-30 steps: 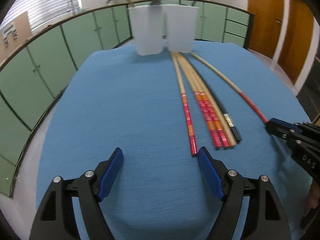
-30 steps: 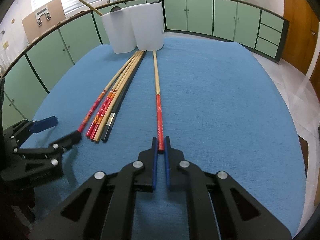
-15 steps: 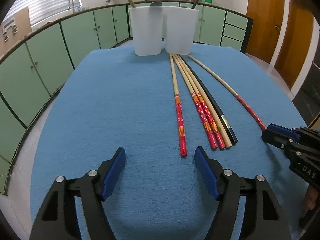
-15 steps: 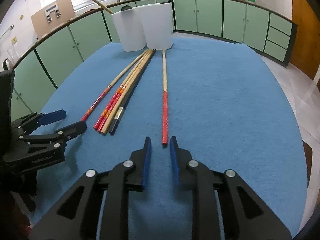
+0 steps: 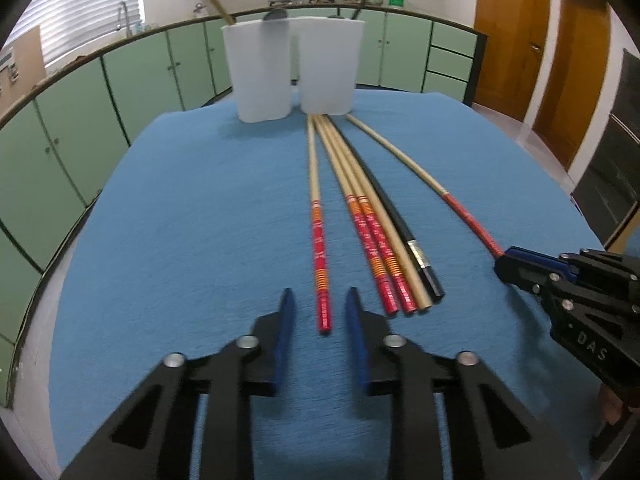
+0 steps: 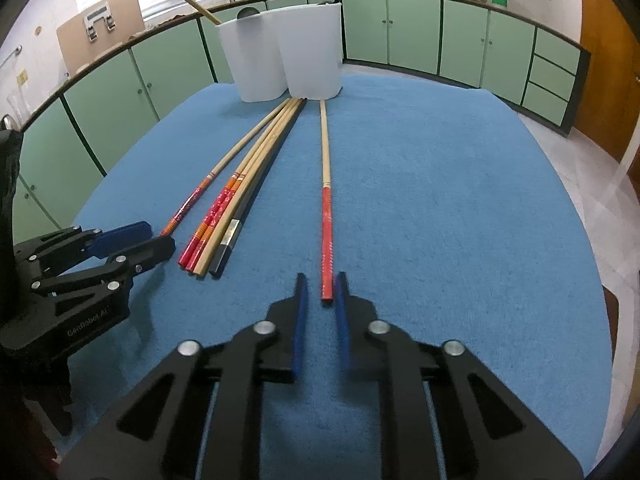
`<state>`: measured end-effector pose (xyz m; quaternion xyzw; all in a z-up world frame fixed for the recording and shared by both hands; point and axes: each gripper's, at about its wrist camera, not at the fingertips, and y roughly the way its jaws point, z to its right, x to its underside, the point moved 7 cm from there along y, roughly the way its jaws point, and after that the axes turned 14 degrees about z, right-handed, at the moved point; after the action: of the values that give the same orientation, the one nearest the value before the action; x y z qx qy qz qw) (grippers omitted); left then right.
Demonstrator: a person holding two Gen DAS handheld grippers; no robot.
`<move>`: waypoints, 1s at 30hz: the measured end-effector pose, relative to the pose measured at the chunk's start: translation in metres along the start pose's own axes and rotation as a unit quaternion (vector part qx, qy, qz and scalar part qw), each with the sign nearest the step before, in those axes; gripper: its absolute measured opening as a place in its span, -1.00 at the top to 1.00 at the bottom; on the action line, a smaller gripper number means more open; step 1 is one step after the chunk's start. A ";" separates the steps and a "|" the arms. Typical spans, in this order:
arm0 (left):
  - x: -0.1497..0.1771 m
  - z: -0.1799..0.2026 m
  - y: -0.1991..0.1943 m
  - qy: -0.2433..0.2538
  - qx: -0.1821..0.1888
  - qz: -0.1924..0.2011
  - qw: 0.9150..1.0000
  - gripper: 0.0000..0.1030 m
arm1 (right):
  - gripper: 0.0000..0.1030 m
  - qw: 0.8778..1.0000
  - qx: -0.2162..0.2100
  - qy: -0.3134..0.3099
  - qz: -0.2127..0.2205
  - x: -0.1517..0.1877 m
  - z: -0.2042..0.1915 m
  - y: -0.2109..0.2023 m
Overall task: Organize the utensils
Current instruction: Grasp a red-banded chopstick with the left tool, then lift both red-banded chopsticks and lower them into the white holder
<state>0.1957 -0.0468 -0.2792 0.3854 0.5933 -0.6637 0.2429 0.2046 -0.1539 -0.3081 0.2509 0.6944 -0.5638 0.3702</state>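
Several long chopsticks lie on the blue cloth, pointing at two white holders [image 5: 262,76] [image 5: 328,68]. The red end of the leftmost chopstick [image 5: 320,248] lies between the fingers of my left gripper [image 5: 319,294]. Its jaws are closing, with a gap still on both sides of the stick. My right gripper [image 6: 321,278] straddles the red end of the lone chopstick [image 6: 326,220]. Its jaws are closing too; the stick lies near the right pad and a gap shows on the left. A tight bundle with a black chopstick [image 5: 400,224] lies between the two sticks.
The holders [image 6: 256,60] [image 6: 312,52] stand side by side at the table's far edge, with a few utensils sticking out. The blue cloth [image 5: 180,240] covers the whole rounded table. Green cabinets ring the room and wooden doors stand at the right.
The left jaws have narrowed sharply around the leftmost chopstick's red end. The right jaws let go of the lone chopstick half a second ago and have narrowed slightly since.
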 end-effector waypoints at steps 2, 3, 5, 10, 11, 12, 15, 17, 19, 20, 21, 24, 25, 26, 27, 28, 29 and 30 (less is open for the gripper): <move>0.000 0.003 -0.001 0.004 0.005 0.001 1.000 0.87 | 0.90 1.000 0.000 0.001 0.000 0.000 0.000 -0.001; 0.000 0.004 -0.001 0.005 0.007 0.002 1.000 0.87 | 0.90 1.000 0.001 -0.001 0.001 -0.001 0.000 -0.002; -0.003 0.004 -0.005 0.002 0.010 0.005 1.000 0.87 | 0.90 1.000 0.000 -0.007 0.003 -0.002 -0.002 -0.006; -0.023 -0.003 -0.030 0.014 0.005 0.035 0.999 0.88 | 0.90 0.999 -0.008 -0.016 0.030 -0.022 -0.003 -0.027; -0.031 -0.006 -0.039 0.015 0.006 0.046 0.999 0.88 | 0.90 0.999 -0.008 -0.019 0.039 -0.030 -0.003 -0.032; -0.038 -0.007 -0.047 0.015 0.006 0.056 0.998 0.89 | 0.90 0.999 -0.010 -0.020 0.048 -0.038 -0.003 -0.039; -0.067 -0.011 -0.072 0.022 0.004 0.094 0.995 0.89 | 0.90 0.997 -0.015 -0.021 0.077 -0.064 -0.002 -0.057; -0.084 -0.014 -0.086 0.024 0.004 0.117 0.993 0.89 | 0.90 0.995 -0.016 -0.022 0.092 -0.081 0.000 -0.067; -0.102 -0.016 -0.097 0.023 0.007 0.137 0.990 0.89 | 0.90 0.994 -0.020 -0.022 0.107 -0.100 0.002 -0.077; -0.110 -0.017 -0.101 0.023 0.010 0.146 0.989 0.89 | 0.90 0.993 -0.022 -0.020 0.111 -0.106 0.001 -0.079; -0.118 -0.018 -0.103 0.023 0.012 0.153 0.988 0.89 | 0.90 0.992 -0.027 -0.018 0.119 -0.118 0.002 -0.084; -0.141 -0.022 -0.109 0.025 0.016 0.174 0.984 0.89 | 0.90 0.990 -0.037 -0.011 0.136 -0.148 0.004 -0.093; -0.147 -0.023 -0.110 0.024 0.018 0.179 0.983 0.89 | 0.90 0.989 -0.040 -0.009 0.141 -0.156 0.004 -0.096; -0.156 -0.025 -0.111 0.021 0.020 0.185 0.982 0.89 | 0.90 0.988 -0.041 -0.007 0.146 -0.166 0.005 -0.097; -0.162 -0.025 -0.113 0.019 0.023 0.190 0.981 0.89 | 0.90 0.988 -0.042 -0.005 0.150 -0.176 0.007 -0.098; -0.170 -0.026 -0.112 0.017 0.026 0.195 0.980 0.89 | 0.90 0.987 -0.043 -0.005 0.152 -0.185 0.007 -0.098; -0.175 -0.027 -0.111 0.017 0.029 0.197 0.980 0.89 | 0.90 0.987 -0.044 -0.006 0.154 -0.192 0.007 -0.099; -0.179 -0.026 -0.110 0.016 0.031 0.198 0.980 0.89 | 0.90 0.987 -0.046 -0.007 0.157 -0.197 0.007 -0.099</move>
<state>0.2208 -0.0263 -0.0700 0.5132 0.4882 -0.6143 0.3478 0.2489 -0.1705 -0.0924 0.3354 0.6689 -0.4682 0.4700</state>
